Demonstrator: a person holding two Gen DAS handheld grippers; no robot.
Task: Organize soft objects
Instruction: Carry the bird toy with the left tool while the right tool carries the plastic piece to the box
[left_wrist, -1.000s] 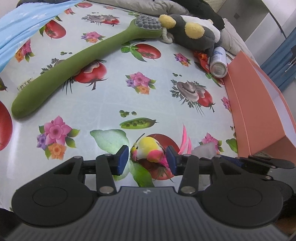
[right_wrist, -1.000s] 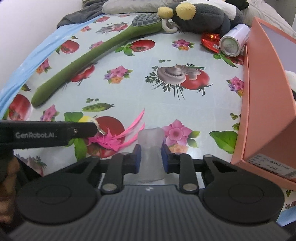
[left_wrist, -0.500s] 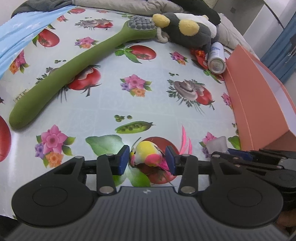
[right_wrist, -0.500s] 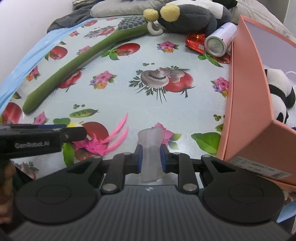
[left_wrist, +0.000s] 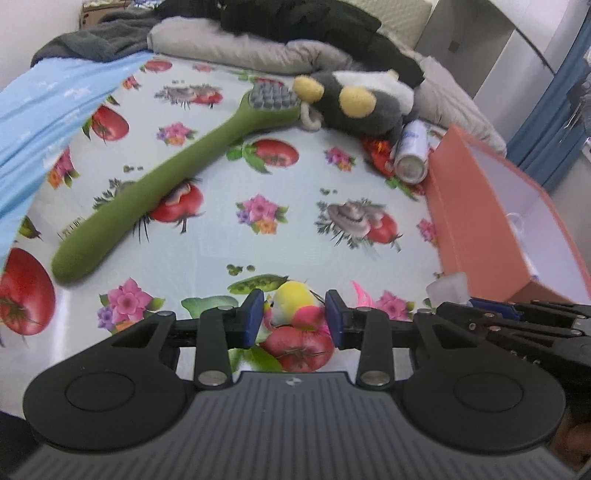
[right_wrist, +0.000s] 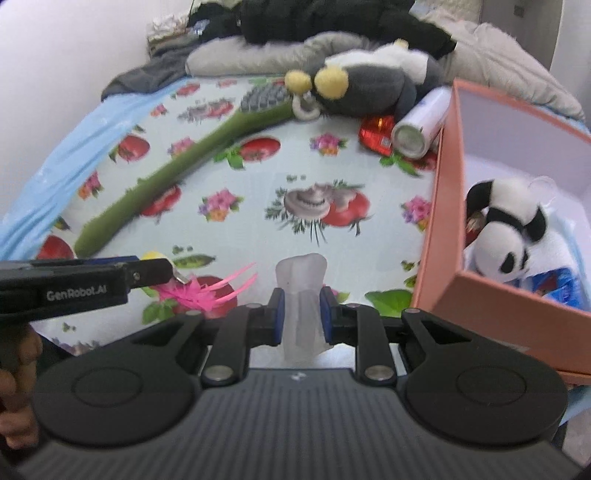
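My left gripper (left_wrist: 291, 317) is shut on a small yellow and pink bird toy (left_wrist: 293, 301) and holds it above the flowered cloth. In the right wrist view the left gripper (right_wrist: 147, 275) comes in from the left, and the bird's pink feathers (right_wrist: 214, 290) trail out from it. My right gripper (right_wrist: 299, 314) is shut on a soft translucent tooth-shaped thing (right_wrist: 301, 277), also held off the cloth. The salmon box (right_wrist: 439, 221) stands just right of it, with a panda plush (right_wrist: 506, 225) inside.
A long green plush brush (left_wrist: 155, 188) lies diagonally across the cloth. At the back are a grey plush with yellow patches (left_wrist: 354, 107), a spray can (left_wrist: 410, 155) on its side and a red wrapper (right_wrist: 376, 133). Blue sheet (left_wrist: 44, 107) borders the left; pillows and dark clothes lie behind.
The left jaws narrowed onto the bird. Both grippers then rose from the cloth with their toys, so more of the bed and the inside of the box shows.
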